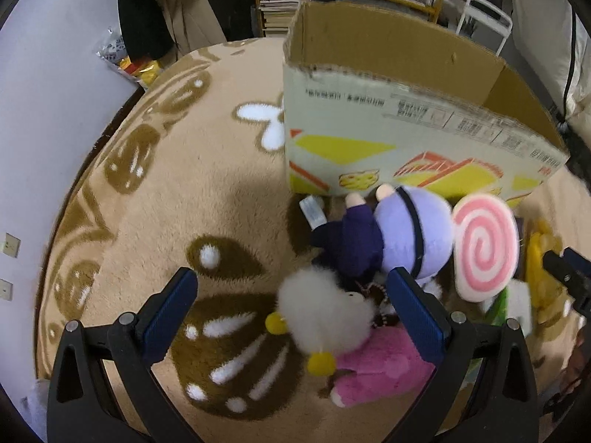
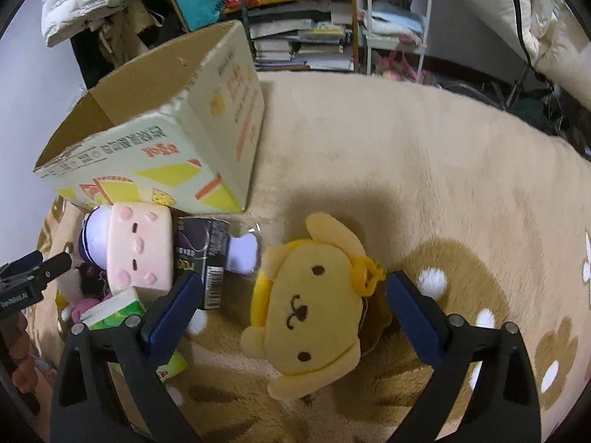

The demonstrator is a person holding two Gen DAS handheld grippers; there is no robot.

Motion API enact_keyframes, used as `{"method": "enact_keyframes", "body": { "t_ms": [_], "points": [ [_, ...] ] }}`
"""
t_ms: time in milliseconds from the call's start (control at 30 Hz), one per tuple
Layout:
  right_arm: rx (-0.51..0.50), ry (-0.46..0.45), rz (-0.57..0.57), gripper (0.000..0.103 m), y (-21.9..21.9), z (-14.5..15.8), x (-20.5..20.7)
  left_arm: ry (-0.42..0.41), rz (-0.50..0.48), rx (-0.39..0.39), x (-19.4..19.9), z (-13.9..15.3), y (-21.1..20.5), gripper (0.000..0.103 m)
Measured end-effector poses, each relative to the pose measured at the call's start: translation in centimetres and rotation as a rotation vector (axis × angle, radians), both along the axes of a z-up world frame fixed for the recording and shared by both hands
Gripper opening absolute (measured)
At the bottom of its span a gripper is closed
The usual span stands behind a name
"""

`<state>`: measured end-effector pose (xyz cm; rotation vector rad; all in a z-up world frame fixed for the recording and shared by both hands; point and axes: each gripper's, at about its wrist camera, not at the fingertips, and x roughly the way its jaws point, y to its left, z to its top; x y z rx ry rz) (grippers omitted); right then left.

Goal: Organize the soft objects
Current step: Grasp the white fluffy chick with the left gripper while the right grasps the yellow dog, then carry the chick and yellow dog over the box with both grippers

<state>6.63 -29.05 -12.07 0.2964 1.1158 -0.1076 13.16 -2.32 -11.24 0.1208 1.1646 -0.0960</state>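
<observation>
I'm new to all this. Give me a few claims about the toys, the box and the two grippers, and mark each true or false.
1. Both grippers are open. True: left gripper, right gripper.
2. The yellow dog plush is already in the box. False: it lies on the rug.
3. The pink swirl plush sits beside the purple doll. True.
4. The box lies flat on its side. False: it stands with its opening upward.

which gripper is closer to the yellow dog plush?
Right. The right gripper has its open fingers on either side of the yellow dog plush. The left gripper is off to the side, open over the white fluffy plush.
</observation>
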Motion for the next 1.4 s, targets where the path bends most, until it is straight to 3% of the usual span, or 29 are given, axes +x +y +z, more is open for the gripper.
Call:
{"method": "enact_keyframes", "body": {
  "t_ms": [133,333,433,800,1133,1400],
  "points": [
    [0.016,0.056,-0.012,0.1,-0.6,-1.2,0.3,0.054,0.007,-0.025,0.3,-0.9,0.1,0.1],
    [0.009,0.124,0.0,0.088,-0.5,-2.2,0.5,0.122,0.011,-0.049,0.6,-2.4,0.4,0.078],
    [0.008,0.149,0.0,0.082,-0.5,-2.6,0.5,0.162,-0.004,-0.115,0.5,-3.0,0.3,0.059],
    [0.038,0.115,-0.012,0.072,-1.1,-2.0,-0.1,0.169,-0.031,-0.15,0.1,-3.7,-0.5,0.035],
    [0.033,-0.079,0.031,0.072,0.8,2.6,-2.0,0.016,-0.019,-0.056,-3.3,-0.7,-1.5,0.033],
    [-0.022,-0.265,0.049,0.072,3.3,7.4,-4.5,-0.319,-0.019,-0.052,-7.6,7.0,-1.1,0.034]
  ]
}}
